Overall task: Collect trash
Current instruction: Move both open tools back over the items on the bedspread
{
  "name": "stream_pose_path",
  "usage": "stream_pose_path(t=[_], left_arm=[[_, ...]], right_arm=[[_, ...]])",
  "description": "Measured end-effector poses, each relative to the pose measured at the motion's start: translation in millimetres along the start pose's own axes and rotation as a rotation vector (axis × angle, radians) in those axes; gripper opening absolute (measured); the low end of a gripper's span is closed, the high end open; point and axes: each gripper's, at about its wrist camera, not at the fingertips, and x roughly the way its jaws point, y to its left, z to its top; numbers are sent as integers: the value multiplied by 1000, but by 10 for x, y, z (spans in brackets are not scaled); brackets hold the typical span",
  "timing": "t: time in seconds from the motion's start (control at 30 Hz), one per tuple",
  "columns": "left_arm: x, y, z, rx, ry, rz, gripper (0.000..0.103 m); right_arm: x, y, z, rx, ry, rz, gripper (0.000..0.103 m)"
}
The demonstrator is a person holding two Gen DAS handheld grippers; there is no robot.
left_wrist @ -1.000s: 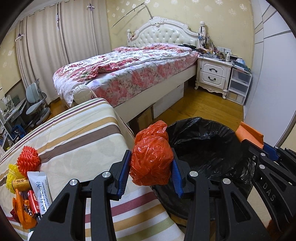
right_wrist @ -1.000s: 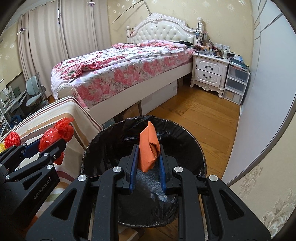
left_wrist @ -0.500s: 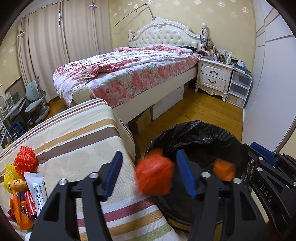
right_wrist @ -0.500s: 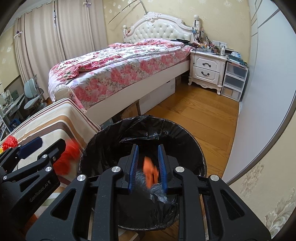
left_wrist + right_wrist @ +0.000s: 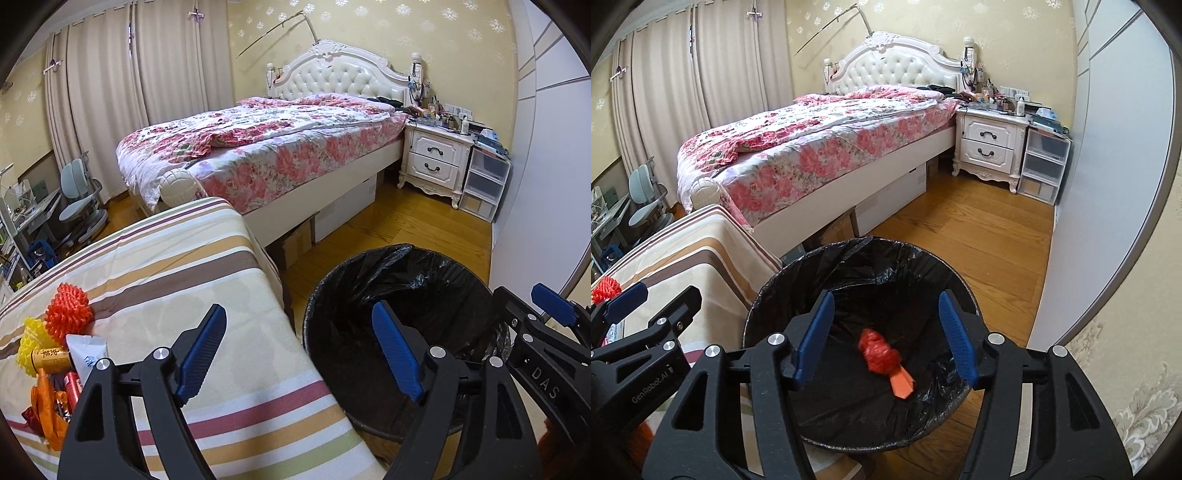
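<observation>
While both grippers are hanging over the edge of the black bin [image 5: 857, 280], nothing is sitting between their blue pads. The left gripper [image 5: 299, 354] is standing wide open, and its jaws have just been opening. One of its fingers is over the striped table [image 5: 166, 266] and the other is over the bin's dark mouth. The right gripper [image 5: 886, 332] is open too, its jaws have just been opening, and it is pointing down into the bin.

Down at the bottom of the bin, the red plastic bag [image 5: 879, 350] is lying crumpled up. Touching it, at about 5 o'clock from it, the orange paper piece [image 5: 903, 386] is lying flat on the black liner.

More trash is waiting on the table at 9 o'clock in the left view. The red net ball [image 5: 68, 312] is sitting just above the yellow net ball [image 5: 27, 343]. Right beside them, the white tube [image 5: 86, 354] and some orange wrappers [image 5: 46, 410] are lying in a small heap.

Far behind, at 12 o'clock, the flowery bed [image 5: 266, 147] is filling the room.
</observation>
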Motion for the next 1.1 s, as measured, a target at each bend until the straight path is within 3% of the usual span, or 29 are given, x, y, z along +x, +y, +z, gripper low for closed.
stream_pose_path(t=[0.6, 1.1], left_arm=[[-610, 609, -446, -52, 23, 63, 79], [-1209, 1508, -869, -144, -2, 210, 79]], right_arm=[[-445, 472, -497, -69, 68, 79, 60], [-902, 1275, -770, -187, 60, 228, 60]])
